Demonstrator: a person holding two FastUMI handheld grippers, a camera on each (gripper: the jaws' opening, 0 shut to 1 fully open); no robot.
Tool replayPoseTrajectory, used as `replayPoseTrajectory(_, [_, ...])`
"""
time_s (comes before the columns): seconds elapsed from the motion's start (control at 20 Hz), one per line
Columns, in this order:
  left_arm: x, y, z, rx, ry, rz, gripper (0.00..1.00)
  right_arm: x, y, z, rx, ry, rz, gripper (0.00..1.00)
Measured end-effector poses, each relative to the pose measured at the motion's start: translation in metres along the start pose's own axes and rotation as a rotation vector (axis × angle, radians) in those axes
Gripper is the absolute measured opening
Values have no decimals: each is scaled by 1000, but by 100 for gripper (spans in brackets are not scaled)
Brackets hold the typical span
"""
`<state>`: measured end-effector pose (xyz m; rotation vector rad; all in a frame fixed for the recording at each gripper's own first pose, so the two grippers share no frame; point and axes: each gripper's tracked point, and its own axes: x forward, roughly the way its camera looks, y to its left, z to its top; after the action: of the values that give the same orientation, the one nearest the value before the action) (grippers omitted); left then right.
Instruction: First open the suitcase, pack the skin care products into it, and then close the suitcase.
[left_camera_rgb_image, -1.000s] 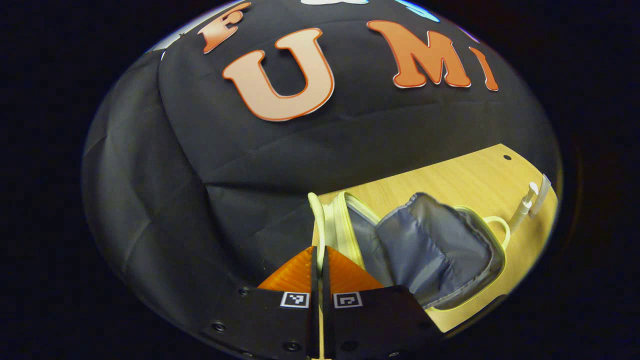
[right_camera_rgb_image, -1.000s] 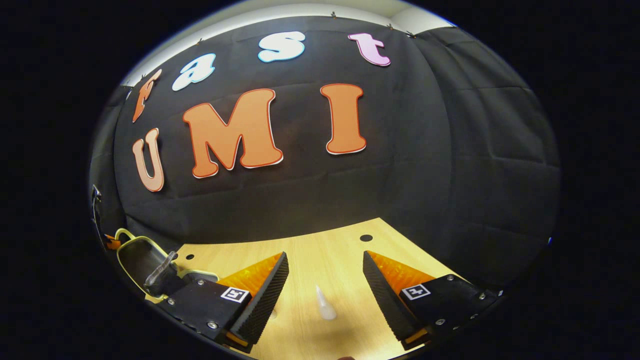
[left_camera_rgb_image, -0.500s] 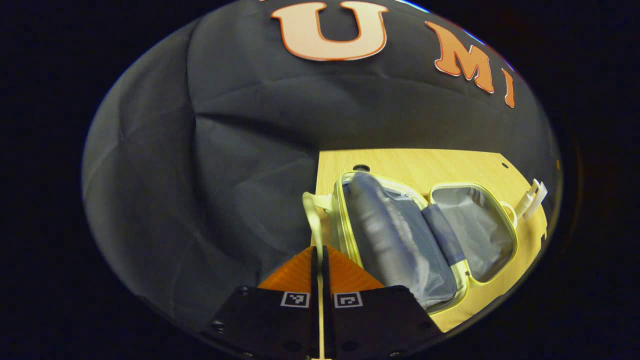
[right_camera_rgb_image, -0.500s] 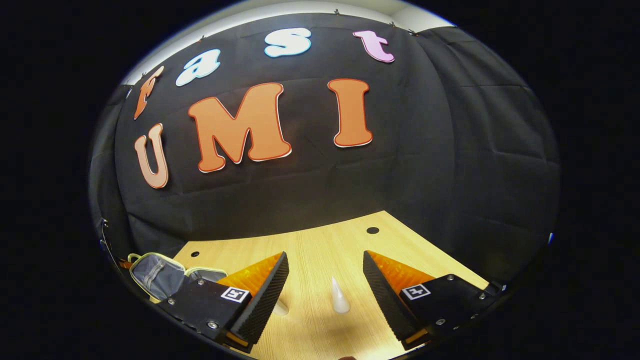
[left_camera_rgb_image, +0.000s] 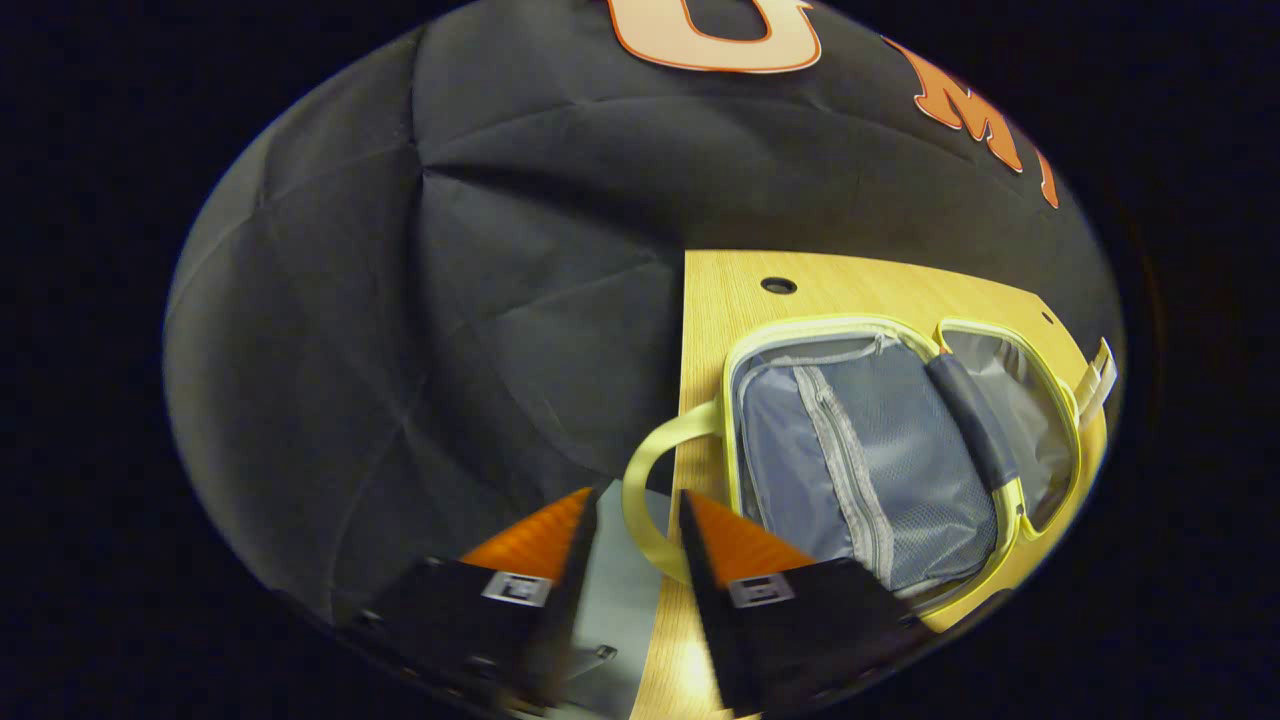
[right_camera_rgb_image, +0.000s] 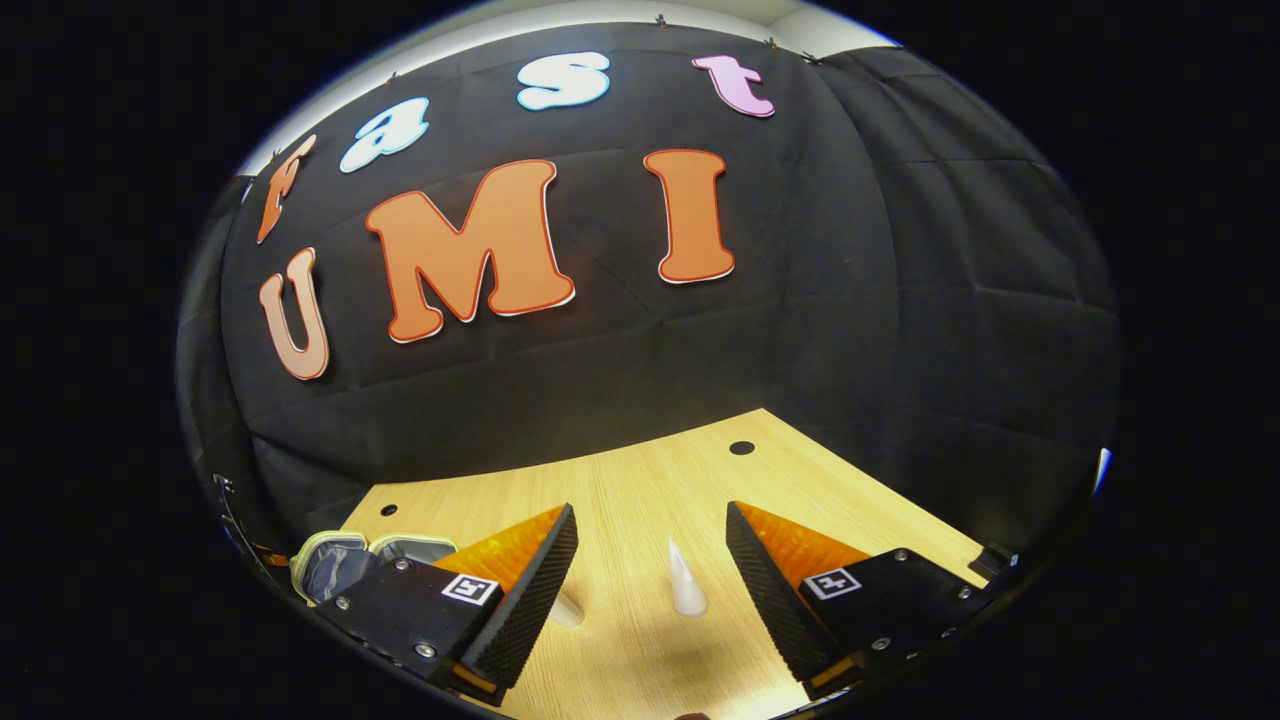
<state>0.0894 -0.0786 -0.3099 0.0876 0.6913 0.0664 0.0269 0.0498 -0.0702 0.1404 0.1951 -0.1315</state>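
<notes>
The small suitcase (left_camera_rgb_image: 860, 440) lies open flat on the wooden table (left_camera_rgb_image: 720, 290), showing yellow trim, grey lining and a zipped mesh pocket. Its yellow handle (left_camera_rgb_image: 645, 480) loops over the table's left edge. My left gripper (left_camera_rgb_image: 632, 530) is open, and the handle's lower curve sits between its fingers without being pressed. A white skin care tube (left_camera_rgb_image: 1098, 368) shows just beyond the suitcase's far half. My right gripper (right_camera_rgb_image: 650, 560) is open low over the table (right_camera_rgb_image: 640, 490), with a white tube (right_camera_rgb_image: 686, 586) standing ahead between its fingers. A second white item (right_camera_rgb_image: 566, 610) peeks from behind one finger.
The suitcase (right_camera_rgb_image: 335, 562) sits at the far lower left of the right gripper view. Round holes (right_camera_rgb_image: 741, 447) mark the tabletop. The table's left edge (left_camera_rgb_image: 684, 400) drops to the black cloth and grey floor (left_camera_rgb_image: 610, 600).
My left gripper opened and released the yellow handle. The lid half swung down, so the suitcase now lies flat open. The right gripper barely moved.
</notes>
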Motion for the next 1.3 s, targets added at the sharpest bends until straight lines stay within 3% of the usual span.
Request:
replayPoseTrajectory(0.15, [-31, -6, 37, 5, -92, 54, 100, 2, -8, 2, -21, 0, 0, 95])
replayPoseTrajectory(0.45, [-144, -76, 145, -12, -359, 164, 99, 13, -13, 12, -53, -1, 53, 95])
replayPoseTrajectory(0.5, [-165, -95, 165, -16, -400, 156, 99, 17, -13, 15, -55, -1, 67, 100])
replayPoseTrajectory(0.6, [-209, -138, 199, -36, -474, 125, 99, 22, -13, 24, -63, -9, 96, 95])
replayPoseTrajectory(0.75, [-271, -209, 224, -24, -541, 141, 99, 26, -14, 39, -86, -38, 126, 95])
replayPoseTrajectory(0.85, [-287, -268, 229, -13, -568, 89, 100, 29, -18, 41, -113, -45, 140, 95])
replayPoseTrajectory(0.9, [-292, -293, 228, -13, -571, 84, 99, 28, -19, 43, -121, -50, 144, 100])
replayPoseTrajectory(0.95, [-294, -314, 226, -12, -572, 81, 99, 28, -22, 44, -125, -59, 143, 95])
replayPoseTrajectory(1.0, [-295, -337, 223, -14, -575, 70, 99, 27, -25, 42, -130, -66, 143, 100])
replayPoseTrajectory(1.05, [-294, -356, 219, -31, -586, 45, 100, 27, -28, 39, -136, -72, 141, 95])
replayPoseTrajectory(1.3, [-298, -451, 192, -142, -581, -131, 99, 26, -36, 17, -162, -61, 136, 95])
